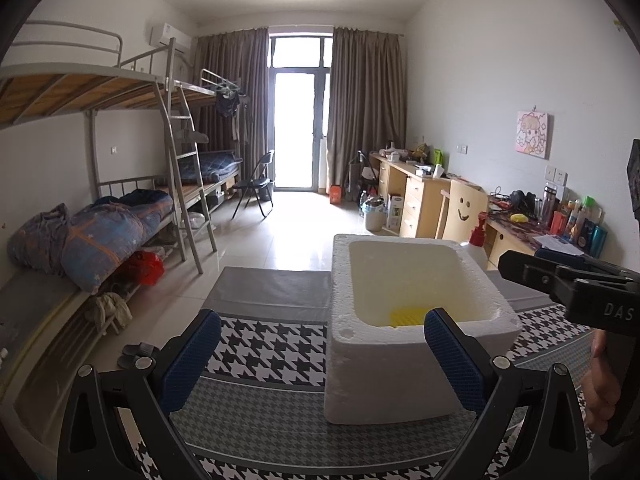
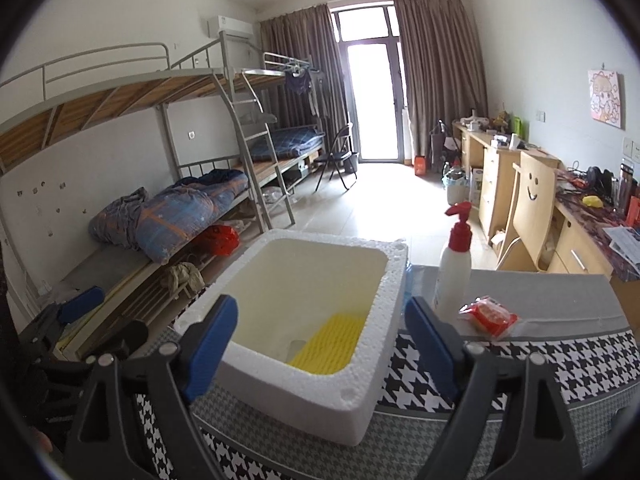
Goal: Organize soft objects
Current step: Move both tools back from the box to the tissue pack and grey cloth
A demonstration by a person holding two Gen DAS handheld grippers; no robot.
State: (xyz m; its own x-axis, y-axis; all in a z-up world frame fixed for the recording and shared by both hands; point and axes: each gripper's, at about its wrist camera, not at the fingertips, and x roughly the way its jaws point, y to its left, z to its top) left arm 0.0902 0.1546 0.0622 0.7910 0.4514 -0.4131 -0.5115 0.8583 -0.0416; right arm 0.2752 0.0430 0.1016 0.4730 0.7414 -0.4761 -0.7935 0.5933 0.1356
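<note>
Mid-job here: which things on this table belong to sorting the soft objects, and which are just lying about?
Job: foam box; yellow textured piece in it; red packet on the cloth.

Lying about: pump bottle; smiley chair; desk clutter; bunk bedding.

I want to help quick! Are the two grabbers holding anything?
Left gripper: open, holding nothing.
Right gripper: open, holding nothing, above the white foam box.

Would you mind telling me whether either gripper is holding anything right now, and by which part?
Nothing is held. The left gripper and right gripper both stand open with nothing between their pads; the yellow object lies loose inside the foam box.
</note>
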